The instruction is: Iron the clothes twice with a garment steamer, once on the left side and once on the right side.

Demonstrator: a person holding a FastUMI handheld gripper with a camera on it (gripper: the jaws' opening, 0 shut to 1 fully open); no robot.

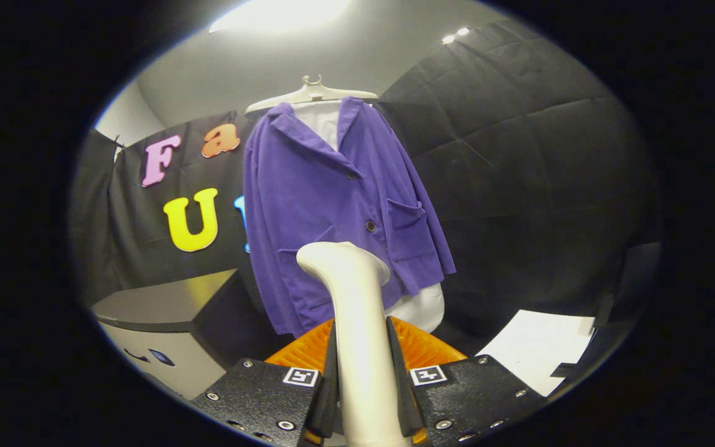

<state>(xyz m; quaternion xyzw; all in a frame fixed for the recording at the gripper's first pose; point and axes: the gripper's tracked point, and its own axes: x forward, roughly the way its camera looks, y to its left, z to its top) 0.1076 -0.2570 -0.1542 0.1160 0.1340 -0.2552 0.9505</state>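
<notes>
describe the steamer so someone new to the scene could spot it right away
Start at the purple jacket hanging on a pale hanger against the black booth wall. In front of its lower half rises the garment steamer, gripped between the gripper fingers. It is the only smooth cream wand, with a bent, rounded head.

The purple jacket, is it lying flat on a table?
No, the purple jacket hangs on a hanger, beyond the steamer that the gripper clamps between its fingers.

Jacket (339,211) hangs on a hanger (311,93), over a shirt (323,121). Steamer (354,323) stands in front of jacket's lower hem, clamped between the gripper (362,397) fingers. Cabinet (165,310) left of jacket, below hem level.
</notes>
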